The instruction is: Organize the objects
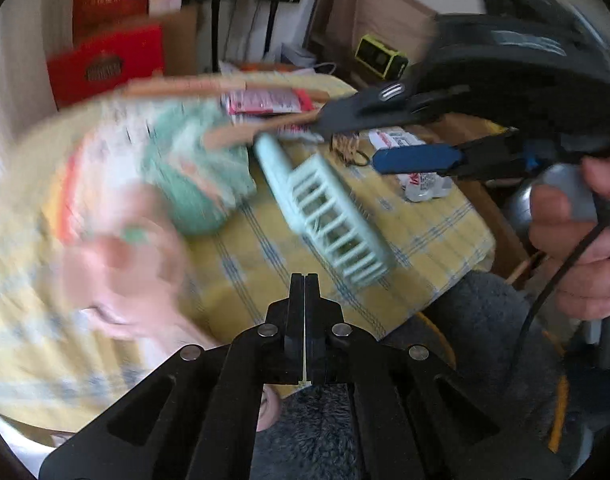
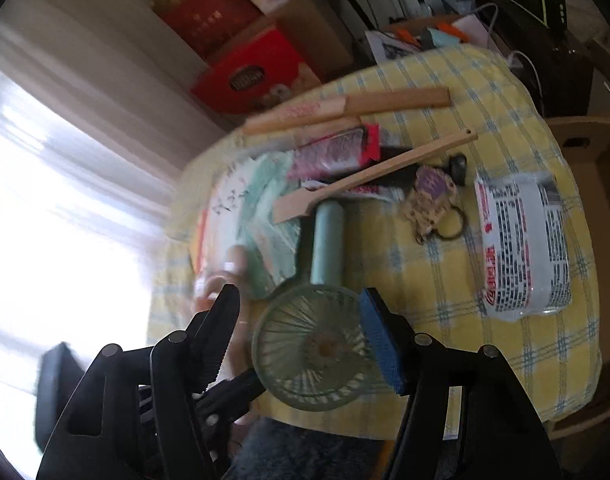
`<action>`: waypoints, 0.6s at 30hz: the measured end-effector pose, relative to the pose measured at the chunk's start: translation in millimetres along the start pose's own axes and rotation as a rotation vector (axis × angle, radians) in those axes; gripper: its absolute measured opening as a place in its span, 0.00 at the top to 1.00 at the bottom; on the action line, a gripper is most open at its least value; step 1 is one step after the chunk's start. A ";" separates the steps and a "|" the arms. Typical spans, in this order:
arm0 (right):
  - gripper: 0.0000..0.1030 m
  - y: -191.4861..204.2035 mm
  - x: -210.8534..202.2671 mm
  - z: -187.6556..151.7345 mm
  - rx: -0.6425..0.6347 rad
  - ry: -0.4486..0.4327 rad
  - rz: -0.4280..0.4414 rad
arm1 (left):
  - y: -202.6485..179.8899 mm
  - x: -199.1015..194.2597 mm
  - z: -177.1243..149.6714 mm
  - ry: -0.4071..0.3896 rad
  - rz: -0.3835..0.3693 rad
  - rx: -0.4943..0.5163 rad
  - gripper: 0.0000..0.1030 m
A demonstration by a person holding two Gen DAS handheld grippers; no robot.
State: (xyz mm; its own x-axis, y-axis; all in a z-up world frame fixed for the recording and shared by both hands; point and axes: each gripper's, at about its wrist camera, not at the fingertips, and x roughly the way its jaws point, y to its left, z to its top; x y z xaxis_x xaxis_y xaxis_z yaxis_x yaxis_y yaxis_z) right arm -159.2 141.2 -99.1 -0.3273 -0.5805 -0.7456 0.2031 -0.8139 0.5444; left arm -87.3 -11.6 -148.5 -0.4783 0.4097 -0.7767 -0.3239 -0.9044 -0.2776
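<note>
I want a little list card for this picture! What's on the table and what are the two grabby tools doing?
Table cover: yellow checked cloth
Nearest thing: pale green handheld fan with round grille
Other things: long wooden stick, white printed packet, red and pink packet
Left tool: shut, holding nothing
Right tool: open, fingers on either side of the fan's head, not pressing it
Blur: left side of the left view, too smeared to name

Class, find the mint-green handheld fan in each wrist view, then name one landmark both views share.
Left wrist: handheld fan lies centre, on its edge, handle toward upper left.
Right wrist: fan bottom centre, round grille facing the camera.
Shared landmark: yellow checked tablecloth.
</note>
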 end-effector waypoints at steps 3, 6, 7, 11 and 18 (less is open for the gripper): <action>0.37 -4.2 -1.8 -4.6 -0.010 -0.013 0.008 | 22.7 8.7 -9.0 -0.027 -0.049 -0.062 0.98; 0.36 -7.4 -5.7 -5.2 -0.016 -0.024 -0.007 | 30.1 -3.8 -8.7 -0.046 -0.049 -0.086 0.98; 0.35 -8.2 -7.3 -4.7 -0.017 -0.029 -0.013 | 28.7 -12.7 -7.9 -0.065 -0.041 -0.071 0.98; 0.34 -4.4 -13.4 -4.2 -0.027 -0.044 -0.020 | 15.9 -60.4 -7.8 -0.094 0.068 -0.022 0.88; 0.32 12.7 -25.8 -10.4 -0.054 -0.066 -0.002 | 57.9 -63.1 -66.0 0.078 0.138 -0.376 0.34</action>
State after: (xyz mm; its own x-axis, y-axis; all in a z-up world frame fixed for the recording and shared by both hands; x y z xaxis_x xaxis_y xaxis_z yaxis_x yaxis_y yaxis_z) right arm -138.5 145.6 -76.9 -0.3876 -0.5770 -0.7190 0.2515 -0.8165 0.5197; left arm -22.1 -97.6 -152.9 -0.4280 0.2847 -0.8578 0.0665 -0.9366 -0.3440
